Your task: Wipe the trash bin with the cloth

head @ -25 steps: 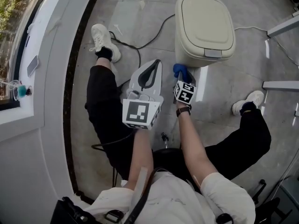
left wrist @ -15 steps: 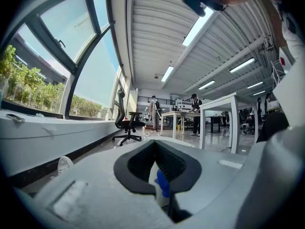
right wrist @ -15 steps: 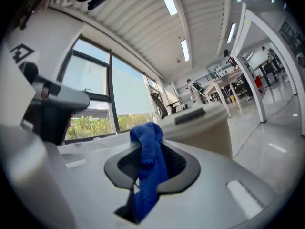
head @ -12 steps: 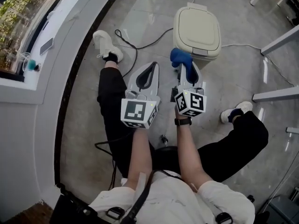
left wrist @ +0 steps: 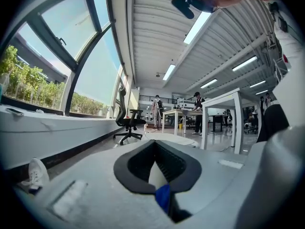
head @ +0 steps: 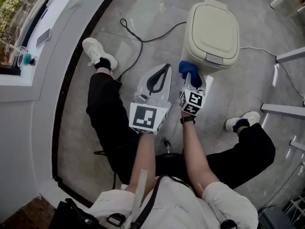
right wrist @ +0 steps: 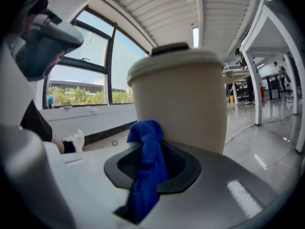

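Note:
The beige trash bin (head: 212, 32) stands on the floor with its lid down, and it fills the middle of the right gripper view (right wrist: 178, 99). My right gripper (head: 190, 75) is shut on a blue cloth (head: 187, 69) and holds it at the bin's near left side wall. In the right gripper view the cloth (right wrist: 147, 166) hangs out of the jaws, its top right by the bin wall. My left gripper (head: 163, 67) hovers just left of the right one, jaw tips together, holding nothing (left wrist: 155, 144).
A black cable (head: 143, 37) runs across the floor to the left of the bin. White table legs (head: 290, 56) stand to the right. A window ledge (head: 52, 42) curves along the left. The person's shoes (head: 97, 54) (head: 243, 120) rest on either side. An office chair (left wrist: 127, 123) stands farther off.
The head camera has shifted. The right gripper with the cloth has come back close against the bin's side. The left gripper keeps its place beside it.

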The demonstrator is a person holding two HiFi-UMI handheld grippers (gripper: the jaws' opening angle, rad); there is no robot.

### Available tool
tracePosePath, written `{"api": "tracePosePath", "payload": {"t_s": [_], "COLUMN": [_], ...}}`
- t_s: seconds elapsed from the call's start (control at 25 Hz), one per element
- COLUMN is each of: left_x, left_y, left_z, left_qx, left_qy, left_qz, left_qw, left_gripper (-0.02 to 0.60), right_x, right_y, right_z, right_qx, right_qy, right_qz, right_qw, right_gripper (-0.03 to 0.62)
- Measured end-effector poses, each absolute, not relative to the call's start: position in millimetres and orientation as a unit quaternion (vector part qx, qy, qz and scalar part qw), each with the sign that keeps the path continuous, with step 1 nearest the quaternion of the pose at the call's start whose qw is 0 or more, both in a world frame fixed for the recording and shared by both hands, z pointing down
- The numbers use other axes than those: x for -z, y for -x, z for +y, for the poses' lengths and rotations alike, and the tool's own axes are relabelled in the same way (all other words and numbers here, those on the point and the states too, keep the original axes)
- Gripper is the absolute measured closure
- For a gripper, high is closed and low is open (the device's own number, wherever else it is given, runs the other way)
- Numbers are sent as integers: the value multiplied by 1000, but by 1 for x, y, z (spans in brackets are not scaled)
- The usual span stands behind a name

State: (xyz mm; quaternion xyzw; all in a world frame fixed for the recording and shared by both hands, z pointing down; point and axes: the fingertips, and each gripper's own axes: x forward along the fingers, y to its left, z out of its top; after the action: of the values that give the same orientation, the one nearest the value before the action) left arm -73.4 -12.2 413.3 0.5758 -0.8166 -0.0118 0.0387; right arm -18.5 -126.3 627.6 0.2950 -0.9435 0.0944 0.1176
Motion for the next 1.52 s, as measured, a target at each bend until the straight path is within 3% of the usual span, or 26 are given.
{"api": "tracePosePath", "payload": {"t_s": [0.28,0.52,0.72,1.12,1.32,1.52], "left_x": [-437,-441,-426,-414,-423,-441], "left_y": [80,90,78,47,36,31], "left_z": [-18,-14,-14,-11,-19,-30], "left_qx": [-2,-7,-3,25,25,15], "left_qy": [-566,-537,-522,-508,-512,-511], "left_qz": [-821,-841,-851,-859,-857,-855], "left_qw": [69,71,59,49,60,84], "left_gripper": [584,584,584,584,585,584], "right_x": [-766,-783,-715,-468,-501,-626], "right_y": [18,17,9,-1,-18,-20], "right_z": [-122,-125,-112,-104,-140,-150], "right_qx": [-179,-241,-229,-184,-182,-226], "right_qy": [-265,-224,-210,-128,-178,-206], "right_qz": [-910,-901,-924,-972,-965,-949], "right_qw": [263,283,222,-74,-57,74], "right_gripper": [529,528,528,528,530,528]}}
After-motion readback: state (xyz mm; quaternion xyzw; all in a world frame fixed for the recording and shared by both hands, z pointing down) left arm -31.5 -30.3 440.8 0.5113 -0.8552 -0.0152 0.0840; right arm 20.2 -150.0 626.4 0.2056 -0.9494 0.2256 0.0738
